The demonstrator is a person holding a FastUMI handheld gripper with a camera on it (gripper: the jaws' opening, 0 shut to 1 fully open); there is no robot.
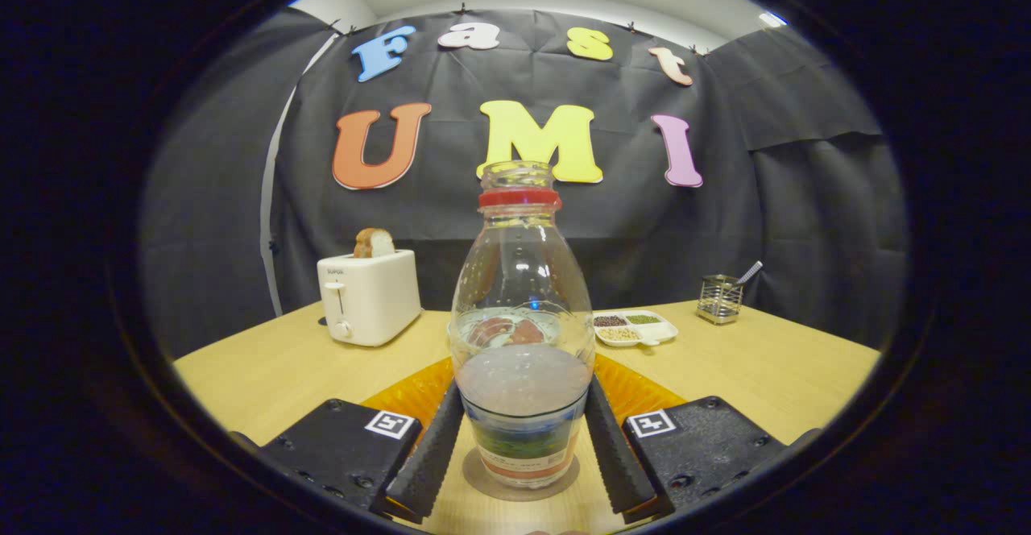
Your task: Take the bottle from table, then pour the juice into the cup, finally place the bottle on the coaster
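A clear bottle (522, 293) with a red neck ring and no cap stands upright between my fingers, a little pale liquid in its lower part. My gripper (523, 390) is shut on the bottle, both black ribbed fingers (431, 454) pressing on its lower sides. Its labelled base is at the wooden table (773, 366), with a shadow under it. Just behind the bottle lies a flat orange coaster (411, 394), showing on both sides of it. A reddish shape shows through the bottle's wall, too distorted to identify.
A white toaster (369, 297) with a slice of bread (374, 242) stands at the back left of the table. Beyond the bottle to the right sit a white divided dish of beans (636, 328) and a wire holder (719, 299).
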